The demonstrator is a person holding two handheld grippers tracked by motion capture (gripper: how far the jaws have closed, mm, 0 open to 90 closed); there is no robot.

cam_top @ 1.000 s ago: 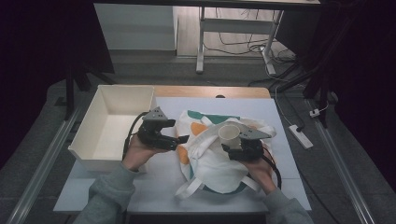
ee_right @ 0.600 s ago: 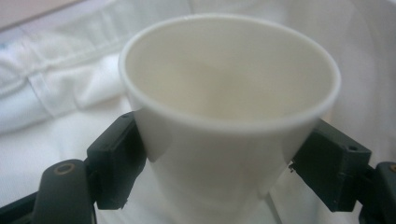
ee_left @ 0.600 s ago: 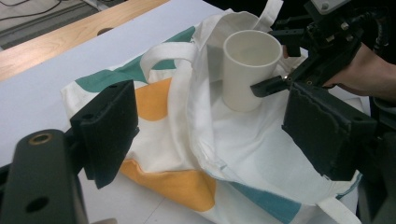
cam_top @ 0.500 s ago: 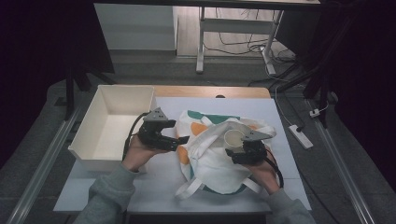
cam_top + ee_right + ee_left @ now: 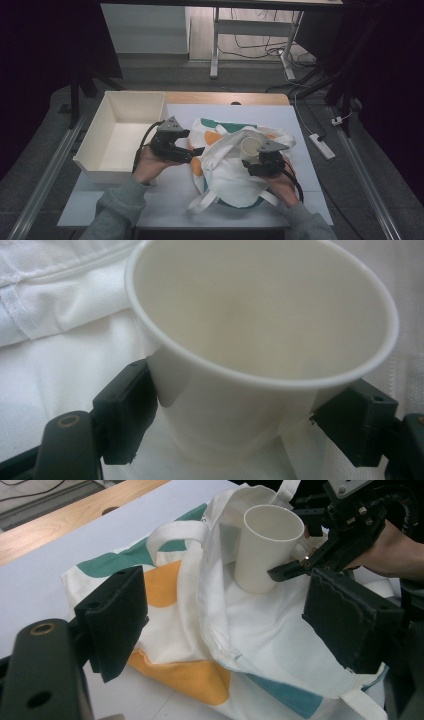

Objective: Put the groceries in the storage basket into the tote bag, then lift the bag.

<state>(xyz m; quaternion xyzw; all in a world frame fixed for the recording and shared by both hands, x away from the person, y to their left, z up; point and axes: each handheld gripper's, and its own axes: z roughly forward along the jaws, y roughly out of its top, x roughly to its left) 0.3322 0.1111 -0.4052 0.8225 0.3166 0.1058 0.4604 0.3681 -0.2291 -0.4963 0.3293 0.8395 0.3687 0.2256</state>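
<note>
Cup on tote bag at mid-table, bin to the left.

A tote bag (image 5: 227, 165) lies on the table (image 5: 310, 150), near its middle, with its handles trailing toward the person's edge. A paper cup (image 5: 250, 148) stands upright on top of the bag, toward the bag's right side, between the jaws of the right gripper (image 5: 252, 162), which comes in from the near right. The left gripper (image 5: 197, 151) sits at the bag's left edge, jaws either side of the cloth. An open bin (image 5: 125, 132) stands on the table's left part, just left of that gripper.
</note>
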